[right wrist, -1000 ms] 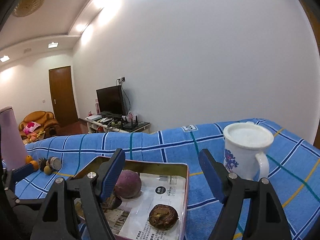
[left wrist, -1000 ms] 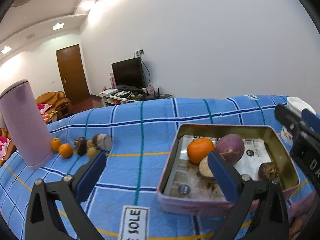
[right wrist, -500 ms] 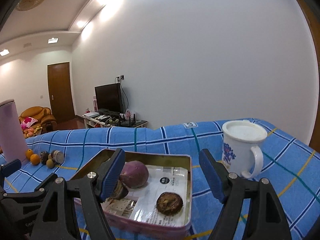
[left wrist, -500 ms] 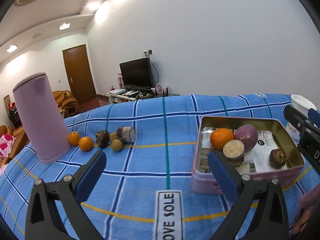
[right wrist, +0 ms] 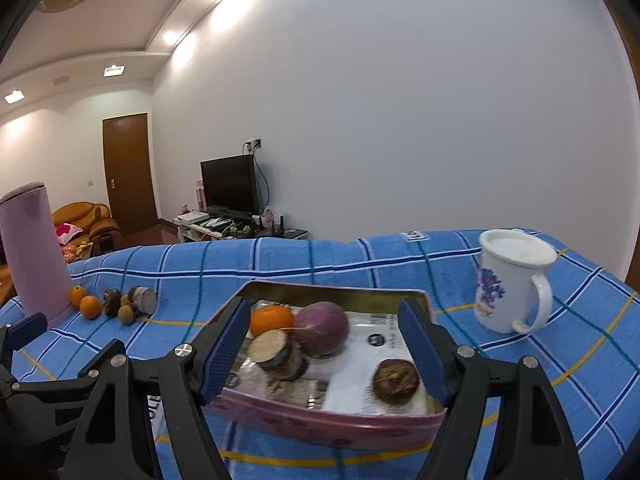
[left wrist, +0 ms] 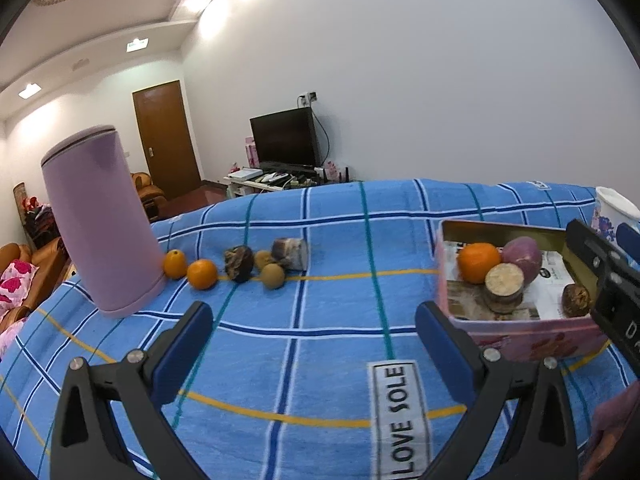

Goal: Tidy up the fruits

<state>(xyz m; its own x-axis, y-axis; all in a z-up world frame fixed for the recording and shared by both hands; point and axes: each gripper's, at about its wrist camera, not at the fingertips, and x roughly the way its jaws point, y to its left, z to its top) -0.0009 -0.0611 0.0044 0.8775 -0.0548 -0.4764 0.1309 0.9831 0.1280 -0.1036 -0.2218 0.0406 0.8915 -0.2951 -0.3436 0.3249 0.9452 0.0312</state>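
Bright ceiling lights, fisheye edges, slight blur.

A blue cloth [left wrist: 320,320] checked with white, dark blue, green and yellow lines. A pink tin [right wrist: 320,420], gold inside, holds an orange [right wrist: 271,319] and a purple fruit [right wrist: 323,322]. A lilac canister [left wrist: 96,220]; a white mug [right wrist: 512,280] with blue-purple flowers.

Open pink tin [left wrist: 520,330], paper-lined, holding an orange [left wrist: 478,262], a purple round fruit [left wrist: 524,254], a cut brown piece [left wrist: 504,286] and a dark wrinkled fruit [left wrist: 576,300]; six loose fruits [left wrist: 240,266] in a row to its left.
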